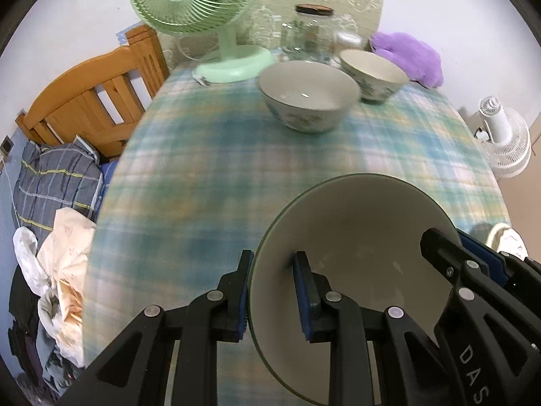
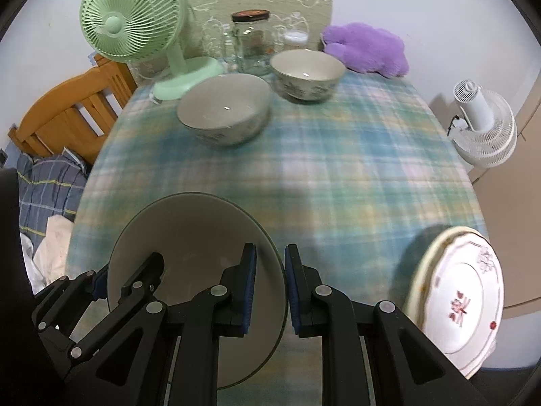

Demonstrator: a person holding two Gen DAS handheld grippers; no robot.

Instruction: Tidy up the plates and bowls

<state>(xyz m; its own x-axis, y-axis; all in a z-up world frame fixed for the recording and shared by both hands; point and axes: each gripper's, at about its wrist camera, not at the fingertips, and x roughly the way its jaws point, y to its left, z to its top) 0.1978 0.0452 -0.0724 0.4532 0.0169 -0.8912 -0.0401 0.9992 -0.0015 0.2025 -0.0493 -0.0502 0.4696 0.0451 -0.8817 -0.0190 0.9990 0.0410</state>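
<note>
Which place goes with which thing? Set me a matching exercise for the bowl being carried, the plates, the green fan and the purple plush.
Things:
1. held bowl
2. plates
3. green fan
4. purple plush

Places:
a. far right corner of the table
b. clamped at its rim by the left gripper and the right gripper
c. near right edge of the table
d. far left of the table

Pairs: 1-b, 2-c, 3-d, 4-a

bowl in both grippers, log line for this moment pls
left gripper: clamps bowl rim | right gripper: clamps opposite rim | two bowls beyond | plate at right
</note>
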